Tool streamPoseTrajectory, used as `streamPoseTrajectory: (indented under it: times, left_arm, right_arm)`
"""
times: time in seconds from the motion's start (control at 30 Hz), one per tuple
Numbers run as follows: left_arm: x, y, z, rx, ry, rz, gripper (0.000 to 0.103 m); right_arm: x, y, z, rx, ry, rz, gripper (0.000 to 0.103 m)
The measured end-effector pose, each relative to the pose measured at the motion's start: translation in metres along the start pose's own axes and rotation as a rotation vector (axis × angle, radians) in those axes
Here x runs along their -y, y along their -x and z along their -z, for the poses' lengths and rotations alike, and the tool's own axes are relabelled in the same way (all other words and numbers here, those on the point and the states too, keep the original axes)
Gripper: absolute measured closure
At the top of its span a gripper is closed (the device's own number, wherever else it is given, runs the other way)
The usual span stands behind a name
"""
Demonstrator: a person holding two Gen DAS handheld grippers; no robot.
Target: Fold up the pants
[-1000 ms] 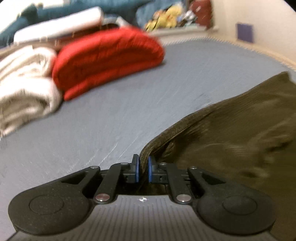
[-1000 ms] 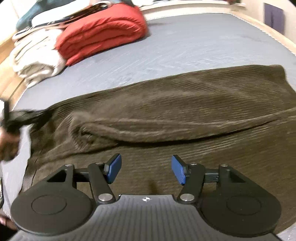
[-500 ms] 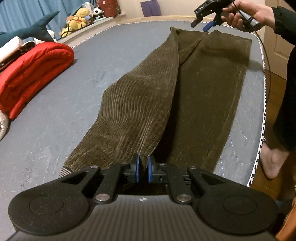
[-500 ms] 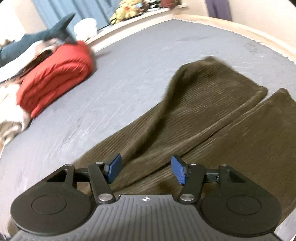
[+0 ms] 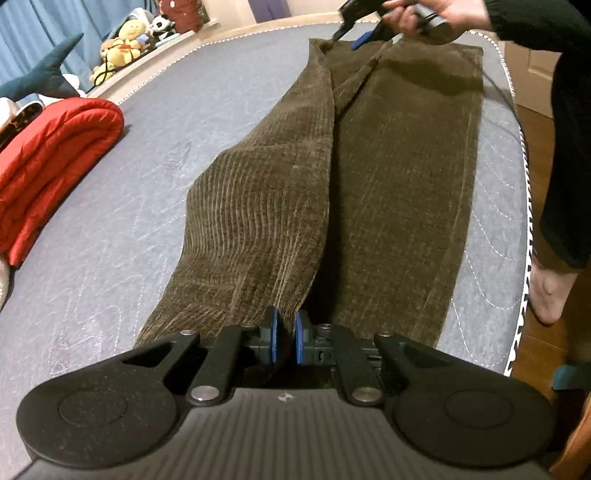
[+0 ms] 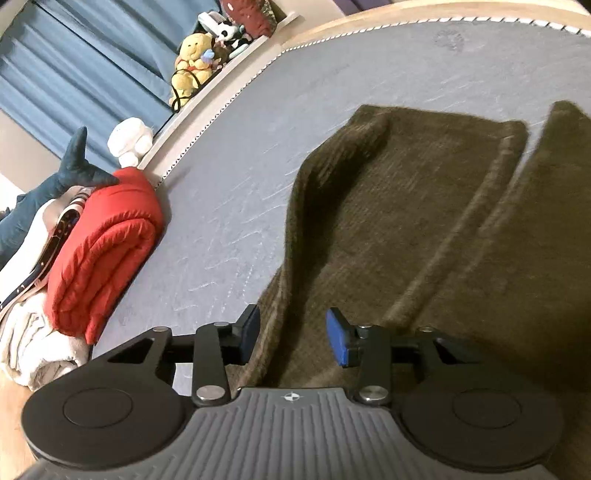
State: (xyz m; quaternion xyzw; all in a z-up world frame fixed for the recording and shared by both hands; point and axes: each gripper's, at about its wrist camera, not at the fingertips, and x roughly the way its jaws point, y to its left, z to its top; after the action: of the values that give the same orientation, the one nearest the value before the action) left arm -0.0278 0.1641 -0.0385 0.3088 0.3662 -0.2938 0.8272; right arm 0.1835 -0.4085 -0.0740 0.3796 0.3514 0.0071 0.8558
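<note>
Both grippers have swung round since 1 second ago, when the left view looked across the bed at the red roll and the right one hung over the middle of the cloth; now each sits at 1 end of the brown corduroy pants (image 5: 369, 177).

They lie lengthwise on the grey quilted mattress (image 5: 129, 192), close to its near edge. 1 leg lies flat; the other rides up in a raised ridge from hem to waistband.

At 1 end, the left gripper (image 5: 284, 341) has its blue pads nearly together, pinching the corduroy where the raised leg runs in between them. At the far end of the pants, the right gripper (image 6: 291, 338) stands wide apart, its fingers straddling the lifted edge of a hem without closing on it. The left view shows it there too, held in the person's right hand (image 5: 428, 14).

From here the likely fault is a lopsided fold. If the right gripper closes on only 1 layer, or beside the hem corner, the raised leg would probably twist and land askew on the flat one. Pulling hard from the left before the right has hold could drag the whole garment along the mattress.

A rolled red quilt (image 6: 103, 251) lies well apart, and soft toys (image 6: 192, 66) line the far ledge.
</note>
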Motion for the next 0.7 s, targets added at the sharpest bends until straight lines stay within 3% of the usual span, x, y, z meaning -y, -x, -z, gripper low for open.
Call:
streamPoseTrajectory:
  times: [0.37,0.43,0.47,0.6,0.7]
  left_arm:
    - [-0.015,0.01,0.004,0.035,0.05,0.026,0.093]
    - [-0.016,0.011,0.005,0.039,0.053,0.027,0.093]
    - [-0.016,0.011,0.005,0.041,0.054,0.025,0.093]
    - [-0.015,0.013,0.005,0.05,0.058,0.007,0.093]
    - [-0.017,0.016,0.008,0.067,0.067,-0.009,0.093]
  right_arm:
    - [-0.008,-0.078,0.001,-0.025,-0.044,0.068,0.057]
    - [-0.013,-0.081,0.002,-0.006,-0.018,0.089,0.075]
    - [-0.015,-0.081,0.002,-0.002,-0.005,0.092,0.092]
    - [-0.018,-0.062,-0.002,0.03,-0.008,0.061,0.095]
    - [-0.023,-0.025,-0.01,0.062,0.025,0.021,0.096]
